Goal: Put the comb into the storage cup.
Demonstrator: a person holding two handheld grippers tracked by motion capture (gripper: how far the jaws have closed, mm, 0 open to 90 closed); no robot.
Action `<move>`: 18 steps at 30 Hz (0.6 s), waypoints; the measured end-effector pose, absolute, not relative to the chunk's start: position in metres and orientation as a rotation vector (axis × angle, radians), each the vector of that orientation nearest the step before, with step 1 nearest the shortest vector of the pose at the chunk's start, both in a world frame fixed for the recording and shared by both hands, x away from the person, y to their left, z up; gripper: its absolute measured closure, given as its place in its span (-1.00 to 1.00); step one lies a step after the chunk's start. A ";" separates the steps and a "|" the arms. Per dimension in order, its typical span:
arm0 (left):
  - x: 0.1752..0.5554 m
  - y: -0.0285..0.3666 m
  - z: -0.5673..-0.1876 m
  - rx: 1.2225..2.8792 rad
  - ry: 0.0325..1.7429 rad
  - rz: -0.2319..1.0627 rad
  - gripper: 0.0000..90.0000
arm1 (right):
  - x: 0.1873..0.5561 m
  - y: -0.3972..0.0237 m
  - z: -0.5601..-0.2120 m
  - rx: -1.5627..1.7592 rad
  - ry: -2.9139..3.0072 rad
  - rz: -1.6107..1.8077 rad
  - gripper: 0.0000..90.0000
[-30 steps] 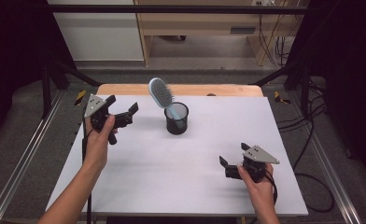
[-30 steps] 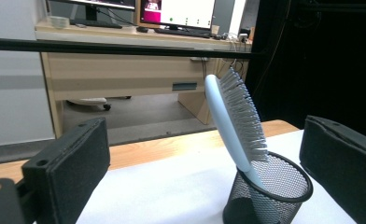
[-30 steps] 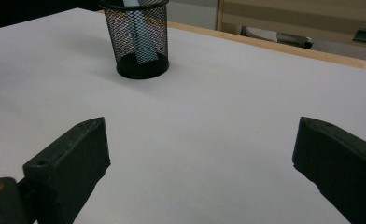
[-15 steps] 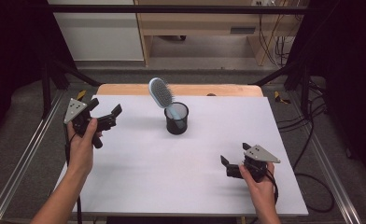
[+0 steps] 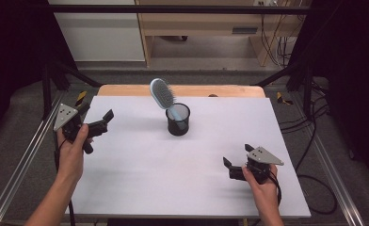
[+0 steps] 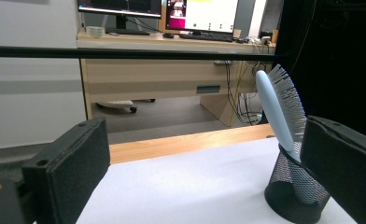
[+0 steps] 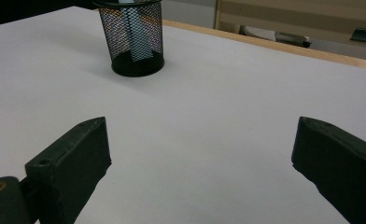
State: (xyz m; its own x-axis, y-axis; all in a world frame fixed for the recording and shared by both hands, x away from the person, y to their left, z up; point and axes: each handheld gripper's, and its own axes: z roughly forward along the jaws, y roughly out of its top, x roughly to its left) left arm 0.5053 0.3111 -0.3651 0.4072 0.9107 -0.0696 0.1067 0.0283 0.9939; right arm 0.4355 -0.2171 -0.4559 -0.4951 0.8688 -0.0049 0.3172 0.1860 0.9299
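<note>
The hairbrush stands handle-down in the black mesh cup, its bristled head leaning up and out over the rim — the pair sits between the two tongs, ahead of both and nearer the far edge of the bench. Starting at the left: the left tongs hover above the bench's left edge, held in the person's left hand, jaws spread wide with nothing between them. In the left gripper view the hairbrush and cup show just inside the right jaw, farther off. At the right, the right tongs sit low by the near right part of the bench — jaws spread too, pinching nothing. In the right gripper view the cup stands well ahead, toward the left jaw.
</note>
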 end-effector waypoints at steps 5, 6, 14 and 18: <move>0.501 0.321 -0.364 1.404 0.988 0.821 -0.97 | 0.435 -0.217 -0.456 1.106 1.916 1.298 -0.90; 0.500 0.322 -0.364 1.399 0.990 0.833 -0.97 | 0.435 -0.217 -0.456 1.103 1.913 1.298 -0.90; 0.493 0.334 -0.367 1.389 0.992 0.850 -0.98 | 0.434 -0.221 -0.455 1.107 1.892 1.296 -0.91; 0.490 0.339 -0.368 1.388 0.991 0.848 -0.98 | 0.433 -0.221 -0.454 1.105 1.881 1.298 -0.91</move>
